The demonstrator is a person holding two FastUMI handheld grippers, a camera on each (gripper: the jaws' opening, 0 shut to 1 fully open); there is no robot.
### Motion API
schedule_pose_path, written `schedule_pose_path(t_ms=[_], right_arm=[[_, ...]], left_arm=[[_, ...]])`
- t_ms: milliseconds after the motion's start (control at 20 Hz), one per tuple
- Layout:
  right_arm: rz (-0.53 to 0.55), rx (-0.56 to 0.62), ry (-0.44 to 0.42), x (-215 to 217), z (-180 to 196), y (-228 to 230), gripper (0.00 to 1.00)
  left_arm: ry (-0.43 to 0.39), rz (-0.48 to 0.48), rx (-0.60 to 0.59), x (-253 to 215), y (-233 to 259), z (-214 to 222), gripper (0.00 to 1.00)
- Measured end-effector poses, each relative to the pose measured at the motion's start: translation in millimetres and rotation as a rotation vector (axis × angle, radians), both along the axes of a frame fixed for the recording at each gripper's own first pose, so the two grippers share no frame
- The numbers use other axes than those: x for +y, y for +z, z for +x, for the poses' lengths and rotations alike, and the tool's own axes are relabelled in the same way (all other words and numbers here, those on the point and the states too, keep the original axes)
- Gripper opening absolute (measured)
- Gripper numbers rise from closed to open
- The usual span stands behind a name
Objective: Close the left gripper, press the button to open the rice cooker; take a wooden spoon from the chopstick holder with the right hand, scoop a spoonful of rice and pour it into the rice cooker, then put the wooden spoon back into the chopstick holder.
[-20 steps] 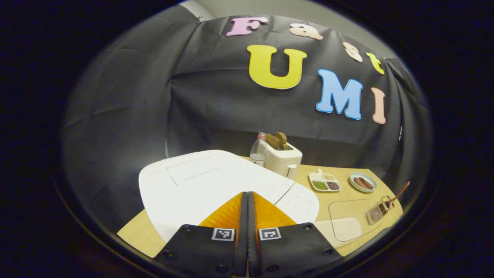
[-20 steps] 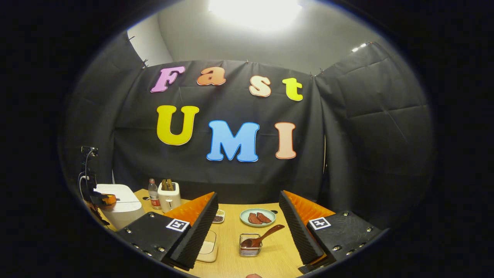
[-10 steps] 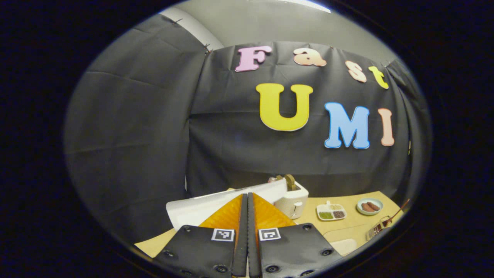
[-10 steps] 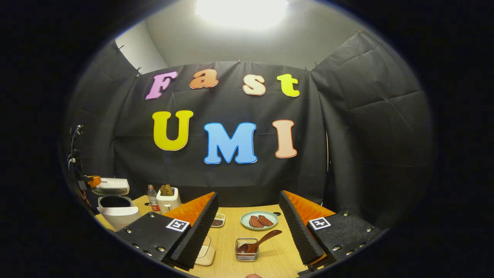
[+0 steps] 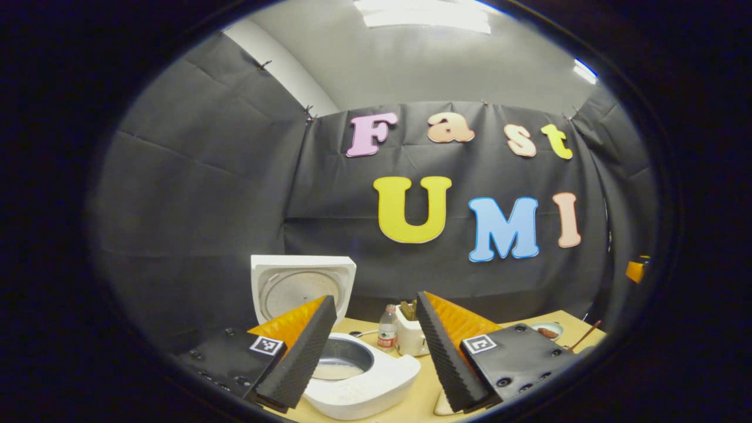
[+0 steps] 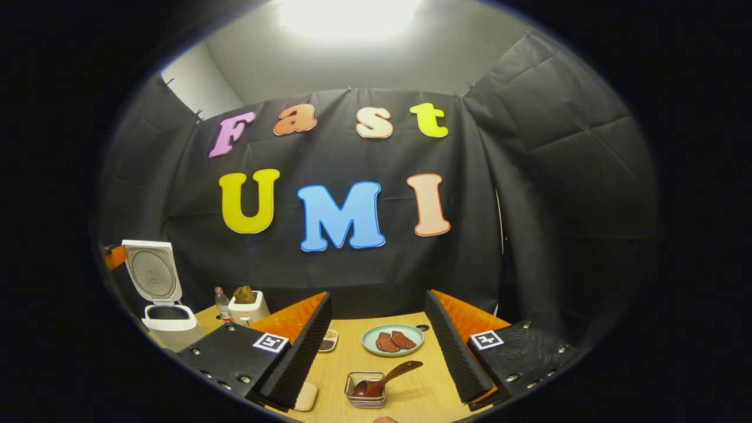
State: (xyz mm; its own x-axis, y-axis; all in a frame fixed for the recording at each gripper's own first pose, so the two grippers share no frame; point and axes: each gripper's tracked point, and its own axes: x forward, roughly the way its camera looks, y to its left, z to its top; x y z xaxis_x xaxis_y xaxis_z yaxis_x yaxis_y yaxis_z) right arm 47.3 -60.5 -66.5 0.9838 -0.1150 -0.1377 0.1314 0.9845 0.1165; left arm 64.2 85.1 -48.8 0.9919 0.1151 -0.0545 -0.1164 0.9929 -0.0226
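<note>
The white rice cooker stands open below my left gripper, its lid upright and the metal pot showing. That gripper is open, held above and clear of the cooker. In the right gripper view the cooker sits far left with its lid raised. The wooden spoon leans in the wire chopstick holder, just ahead of my right gripper. This gripper is open with nothing between its fingers. The rice container peeks out beside its left finger.
A bottle and a toaster stand behind the cooker on the wooden table. A plate of meat and a small divided dish lie beyond the holder. Black cloth walls close in the table.
The cooker lid swung from shut to fully upright. My left gripper lifted off the cooker, drew back and opened. The right gripper view shifted slightly toward the spoon holder.
</note>
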Motion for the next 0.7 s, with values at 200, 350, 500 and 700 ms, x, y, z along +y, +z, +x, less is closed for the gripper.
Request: schedule_pose_path(t_ms=[200, 350, 500, 700], right_arm=[[0.045, 0.066, 0.001, -12.6, 15.9, -36.3, 0.98], [0.082, 0.115, -0.005, -17.5, 26.3, -64.3, 0.98], [0.106, 0.171, -0.008, -20.4, 34.5, -96.2, 0.98], [0.150, 0.260, -0.021, -25.6, 39.4, -139.2, 0.98]], left_arm=[[-0.001, 0.007, -0.044, -13.5, 25.7, -21.5, 0.99], [-0.013, 0.035, -0.069, -20.8, 40.4, -35.1, 0.96], [-0.002, 0.036, -0.074, -25.2, 47.9, -49.7, 0.96], [-0.006, 0.034, -0.058, -30.0, 46.2, -57.4, 0.96]])
